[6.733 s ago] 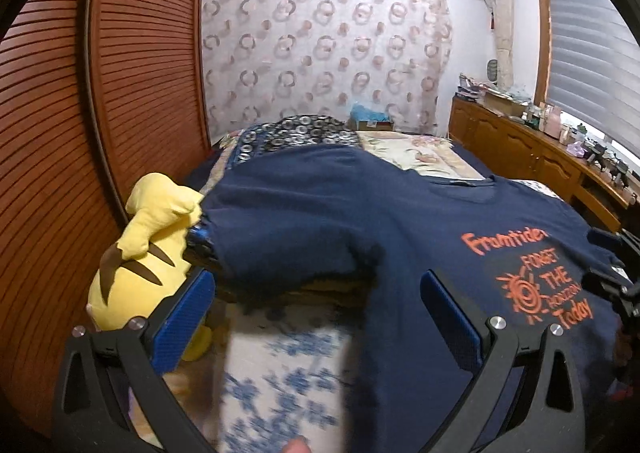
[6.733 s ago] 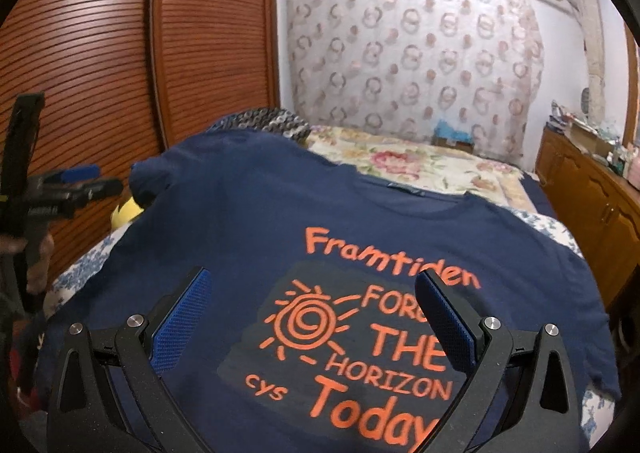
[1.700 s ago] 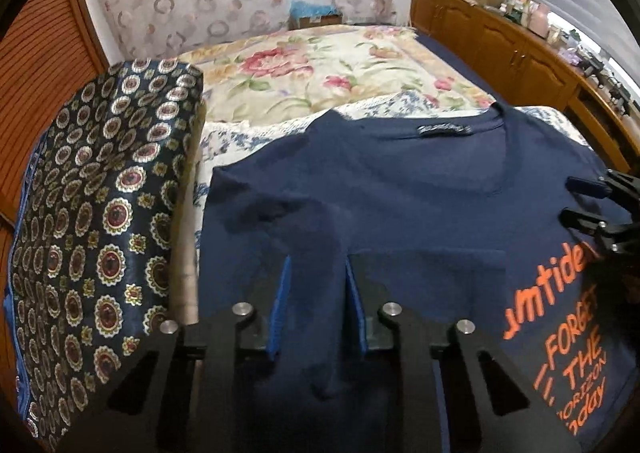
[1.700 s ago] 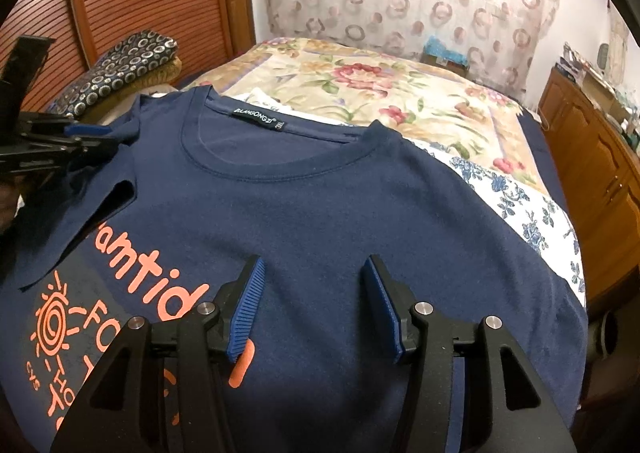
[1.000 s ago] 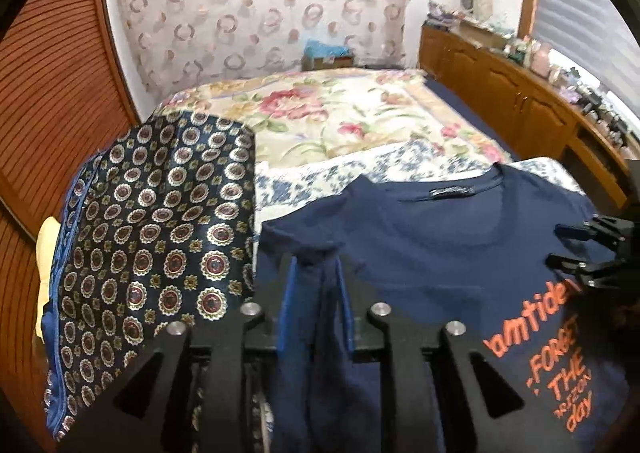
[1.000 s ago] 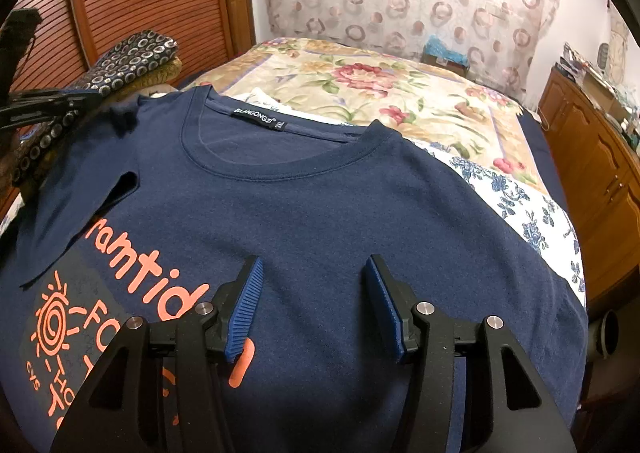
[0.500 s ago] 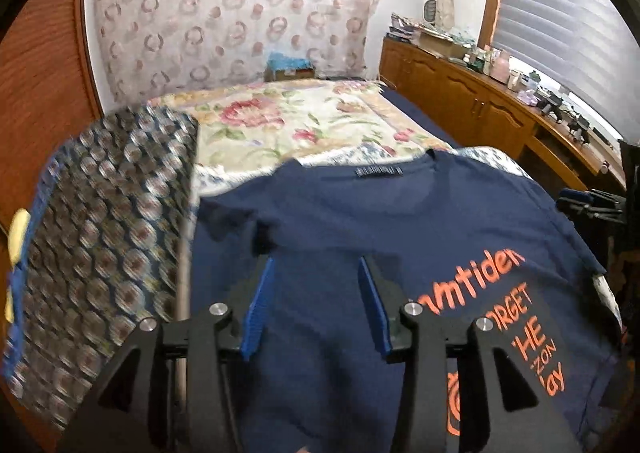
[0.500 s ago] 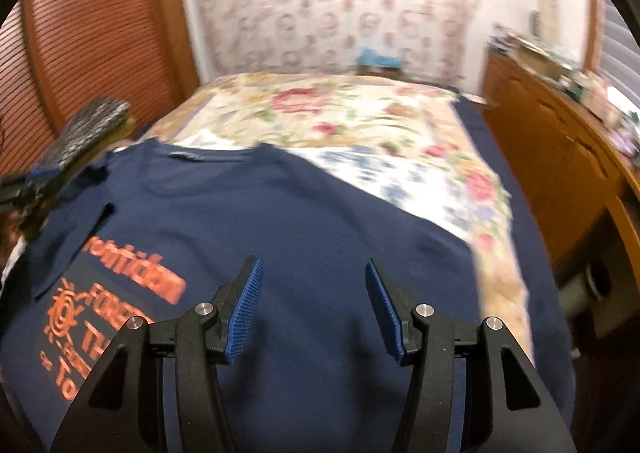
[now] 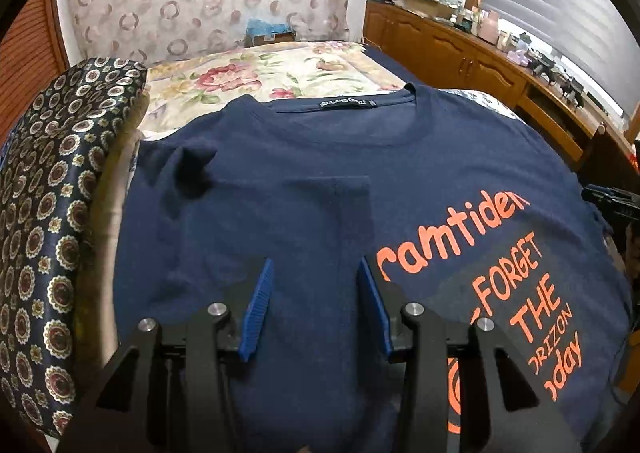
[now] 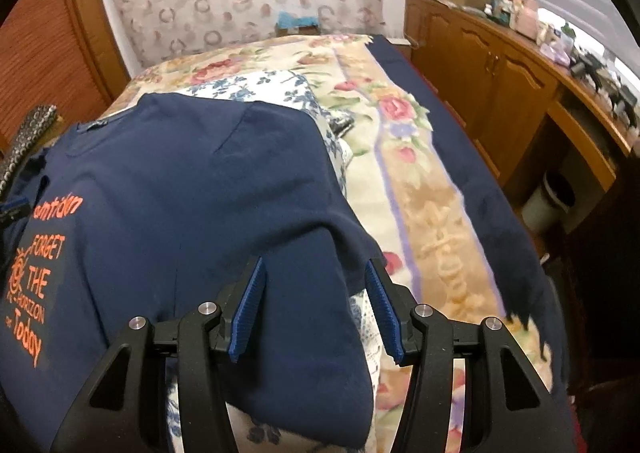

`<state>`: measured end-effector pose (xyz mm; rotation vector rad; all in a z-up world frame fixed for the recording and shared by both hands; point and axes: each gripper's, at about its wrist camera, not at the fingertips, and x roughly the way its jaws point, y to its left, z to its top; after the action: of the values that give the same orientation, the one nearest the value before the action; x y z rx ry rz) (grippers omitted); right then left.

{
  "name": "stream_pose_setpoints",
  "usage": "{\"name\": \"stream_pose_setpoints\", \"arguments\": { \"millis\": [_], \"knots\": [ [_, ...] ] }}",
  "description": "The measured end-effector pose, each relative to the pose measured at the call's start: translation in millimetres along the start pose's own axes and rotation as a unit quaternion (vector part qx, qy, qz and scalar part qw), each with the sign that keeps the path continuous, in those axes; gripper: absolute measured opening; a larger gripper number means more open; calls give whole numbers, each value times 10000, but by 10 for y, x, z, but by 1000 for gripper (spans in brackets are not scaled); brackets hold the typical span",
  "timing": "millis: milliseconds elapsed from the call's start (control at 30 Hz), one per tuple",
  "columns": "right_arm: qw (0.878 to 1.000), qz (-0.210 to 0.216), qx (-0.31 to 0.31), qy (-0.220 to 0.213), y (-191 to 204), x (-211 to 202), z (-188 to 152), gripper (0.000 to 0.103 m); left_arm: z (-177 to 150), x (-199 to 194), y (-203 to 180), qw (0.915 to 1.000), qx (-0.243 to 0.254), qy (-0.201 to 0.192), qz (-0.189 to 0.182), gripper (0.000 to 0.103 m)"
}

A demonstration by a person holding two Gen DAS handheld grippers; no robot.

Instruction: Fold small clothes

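Note:
A navy T-shirt (image 9: pixel 320 181) with orange print lies face up on the bed, collar toward the far end. Its left sleeve is folded inward over the body, with a small peak of cloth standing up (image 9: pixel 194 163). My left gripper (image 9: pixel 316 281) is open and empty, just above the folded sleeve. In the right wrist view the same T-shirt (image 10: pixel 180 193) shows its right sleeve (image 10: pixel 316 317) spread flat toward the bed edge. My right gripper (image 10: pixel 314 285) is open, its blue pads either side of that sleeve, not closed on it.
A dark patterned cushion (image 9: pixel 52 213) lies along the shirt's left side. A floral bedspread (image 10: pixel 400 157) and a navy sheet (image 10: pixel 480 189) cover the bed to the right. A wooden cabinet (image 10: pixel 500 85) with clutter runs along the right wall. A white bin (image 10: pixel 548 201) stands by it.
My left gripper let go of the left sleeve, which now lies folded on the body, and opened wider. My right gripper swung right, from the shirt's chest to over the right sleeve.

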<state>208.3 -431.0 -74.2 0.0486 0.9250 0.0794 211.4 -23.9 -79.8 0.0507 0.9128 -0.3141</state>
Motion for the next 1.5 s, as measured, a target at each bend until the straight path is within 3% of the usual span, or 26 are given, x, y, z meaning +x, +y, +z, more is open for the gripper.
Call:
{"name": "stream_pose_setpoints", "arguments": {
  "millis": [200, 433, 667, 833, 1000, 1233, 1500],
  "knots": [
    [9993, 299, 203, 26, -83, -29, -73, 48, -35, 31, -49, 9999, 85, -100, 21, 54],
    [9984, 521, 201, 30, -47, -56, -100, 34, -9, 60, -80, 9998, 178, -65, 60, 61],
    [9998, 217, 11, -25, 27, -83, -112, 25, -13, 77, -130, 9995, 300, -26, 116, 66],
    [9993, -235, -285, -21, 100, -112, -102, 3, -18, 76, -123, 9995, 307, -26, 116, 67],
    [9986, -331, -343, -226, 121, -199, -92, 0, -22, 74, -120, 9995, 306, -26, 115, 67],
    [9957, 100, -495, -773, 371, -474, 112, 0, -25, 73, -115, 9994, 312, -29, 123, 67],
    [9881, 1096, -802, -717, 951, -392, 222, 0, -16, 37, -96, 9998, 178, 4, 39, 67]
  ]
}}
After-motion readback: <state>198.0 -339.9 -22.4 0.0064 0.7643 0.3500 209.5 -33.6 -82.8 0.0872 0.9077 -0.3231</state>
